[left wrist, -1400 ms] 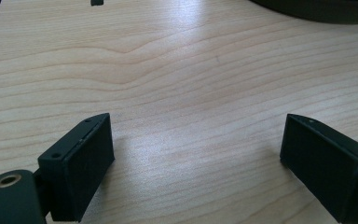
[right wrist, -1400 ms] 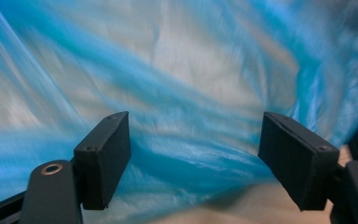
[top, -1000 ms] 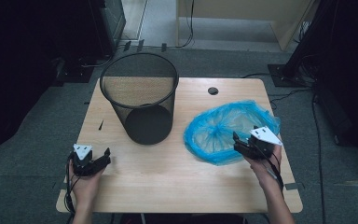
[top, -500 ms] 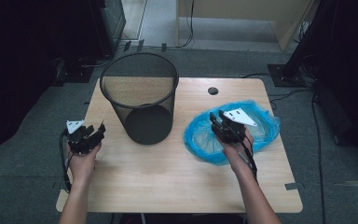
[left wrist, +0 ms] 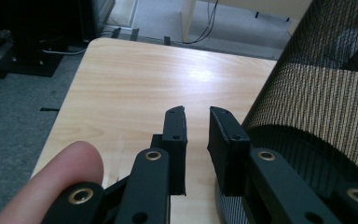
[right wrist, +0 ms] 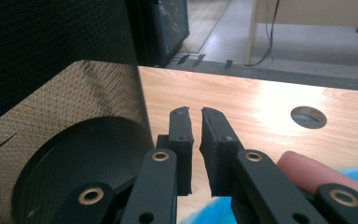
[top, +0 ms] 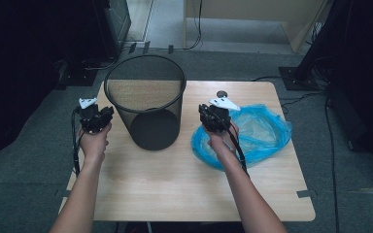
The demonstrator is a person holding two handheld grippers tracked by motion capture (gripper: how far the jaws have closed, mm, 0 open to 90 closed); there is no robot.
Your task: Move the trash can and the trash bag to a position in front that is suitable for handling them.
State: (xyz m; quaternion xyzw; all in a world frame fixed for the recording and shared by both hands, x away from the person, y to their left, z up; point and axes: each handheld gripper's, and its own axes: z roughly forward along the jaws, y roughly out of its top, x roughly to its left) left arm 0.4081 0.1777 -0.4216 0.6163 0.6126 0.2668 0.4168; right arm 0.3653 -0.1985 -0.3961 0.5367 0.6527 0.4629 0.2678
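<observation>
High view: we are flanking the mesh bin [top: 145, 104] on the worktop [top: 184, 189], blue bag [top: 252, 136] lying right. Left gripper view: left tool [left wrist: 196, 122] gaping slightly, empty, risking nudging the bin. Right gripper view: right tool [right wrist: 195, 122] nearly closed, empty, over the bag edge, perhaps snagging it.

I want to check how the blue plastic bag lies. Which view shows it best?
The high view: the crumpled blue plastic bag lies whole on the table, right of the bin. The right gripper view catches only a blue edge; the left gripper view faces elsewhere.

Round cable hole [top: 222, 93] in table [top: 175, 194]
</observation>
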